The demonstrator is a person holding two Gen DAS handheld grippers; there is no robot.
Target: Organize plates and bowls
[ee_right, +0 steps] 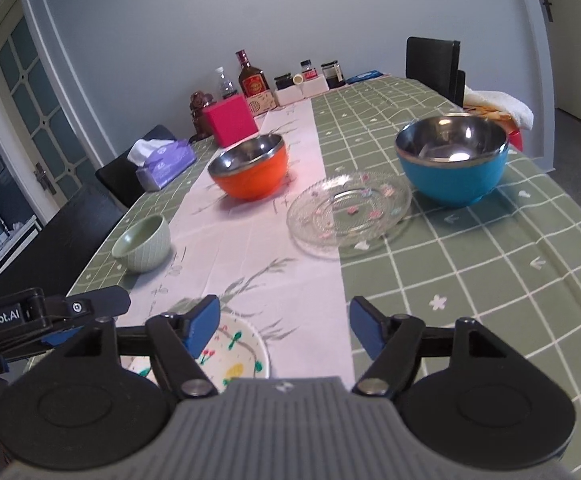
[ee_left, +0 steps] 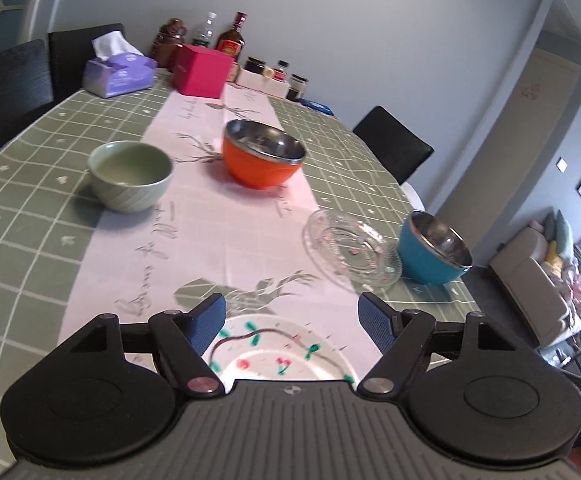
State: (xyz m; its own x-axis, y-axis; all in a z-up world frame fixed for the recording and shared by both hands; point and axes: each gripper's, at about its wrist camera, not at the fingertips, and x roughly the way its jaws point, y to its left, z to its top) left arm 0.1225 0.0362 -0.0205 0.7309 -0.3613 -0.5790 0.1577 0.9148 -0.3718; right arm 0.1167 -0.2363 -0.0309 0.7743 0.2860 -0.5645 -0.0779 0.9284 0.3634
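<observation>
A white painted plate (ee_left: pixel 278 354) (ee_right: pixel 236 354) lies on the runner at the near table edge, below both grippers. My left gripper (ee_left: pixel 292 322) is open above it, nothing between its blue pads. My right gripper (ee_right: pixel 282 330) is open too, just right of the plate. The left gripper (ee_right: pixel 56 334) also shows in the right wrist view, at the lower left. Farther out stand a green ceramic bowl (ee_left: pixel 130 176) (ee_right: pixel 142 248), an orange steel-lined bowl (ee_left: pixel 264 154) (ee_right: pixel 250 172), a clear glass plate (ee_left: pixel 352 254) (ee_right: pixel 348 210) and a blue steel-lined bowl (ee_left: pixel 432 250) (ee_right: pixel 452 158).
The table has a green checked cloth (ee_right: pixel 470 264) with a white runner (ee_left: pixel 218 216). A tissue box (ee_left: pixel 118 74), pink box (ee_left: pixel 202 70), bottles and jars (ee_left: pixel 232 38) stand at the far end. Black chairs (ee_left: pixel 394 142) (ee_right: pixel 50 248) flank the sides.
</observation>
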